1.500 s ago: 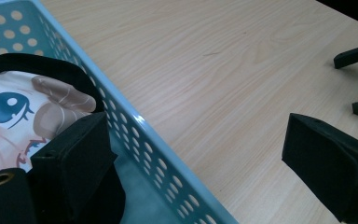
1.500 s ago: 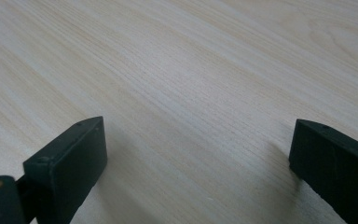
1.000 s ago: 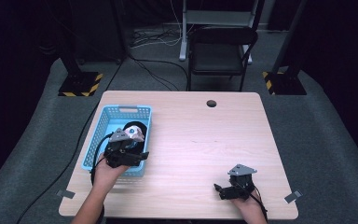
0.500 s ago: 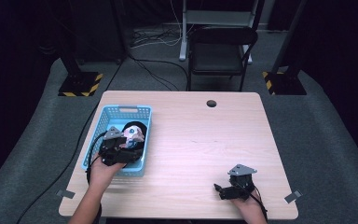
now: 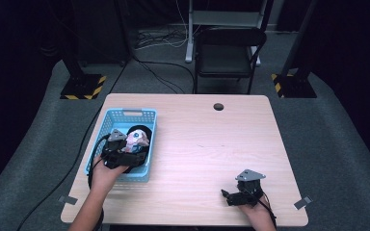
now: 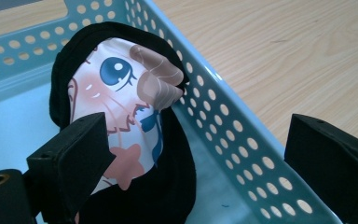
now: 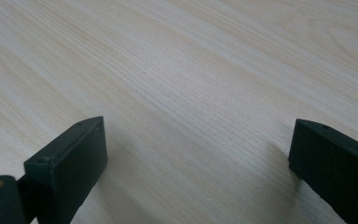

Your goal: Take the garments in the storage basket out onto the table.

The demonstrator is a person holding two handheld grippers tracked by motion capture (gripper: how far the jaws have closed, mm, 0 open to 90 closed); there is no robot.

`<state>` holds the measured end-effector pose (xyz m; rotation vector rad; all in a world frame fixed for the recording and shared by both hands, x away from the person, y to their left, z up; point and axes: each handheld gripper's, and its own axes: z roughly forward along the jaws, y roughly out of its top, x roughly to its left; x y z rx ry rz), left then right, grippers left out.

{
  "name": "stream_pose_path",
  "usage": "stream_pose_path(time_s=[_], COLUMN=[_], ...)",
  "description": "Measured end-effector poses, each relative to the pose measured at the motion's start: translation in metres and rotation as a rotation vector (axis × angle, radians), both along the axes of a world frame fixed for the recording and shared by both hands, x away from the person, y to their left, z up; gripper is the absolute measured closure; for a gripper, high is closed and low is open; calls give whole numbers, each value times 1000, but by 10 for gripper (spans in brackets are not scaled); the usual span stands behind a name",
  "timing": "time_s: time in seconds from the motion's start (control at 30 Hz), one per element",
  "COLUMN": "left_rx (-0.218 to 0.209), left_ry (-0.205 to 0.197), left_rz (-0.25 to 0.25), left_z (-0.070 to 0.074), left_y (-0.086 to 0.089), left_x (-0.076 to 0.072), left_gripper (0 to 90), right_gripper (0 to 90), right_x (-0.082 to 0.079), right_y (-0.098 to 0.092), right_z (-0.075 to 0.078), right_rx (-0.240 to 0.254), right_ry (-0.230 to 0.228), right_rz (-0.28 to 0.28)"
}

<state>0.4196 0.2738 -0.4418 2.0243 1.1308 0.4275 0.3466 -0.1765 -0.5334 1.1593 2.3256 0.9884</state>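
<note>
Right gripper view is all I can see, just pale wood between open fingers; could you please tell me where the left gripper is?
Observer: The left gripper is over a light blue perforated plastic basket at the left of the pale wooden table.
Operator: What is inside it?
Observer: A black cloth item printed with a cartoon face, lying against the basket's wall.
Operator: Is it gripped?
Observer: No; the fingers stand open, one in front of the cloth, the other beyond the wall.

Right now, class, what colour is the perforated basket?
Light blue basket, clearest in the left gripper view.
</note>
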Motion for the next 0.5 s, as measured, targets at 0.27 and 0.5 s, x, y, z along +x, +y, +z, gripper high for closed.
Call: stream_pose_path(time_s=[0.27, 0.5], left_rx=[18, 46], left_ry=[15, 49], left_rz=[41, 52], left_z=[0, 0], left_y=[5, 10], left_x=[12, 28], left_gripper=[54, 51], right_gripper=[38, 38], right_x=[0, 0], right_y=[0, 0], right_z=[0, 0], right_rx=[0, 0], right_ry=[0, 0], right_rz=[-2, -2])
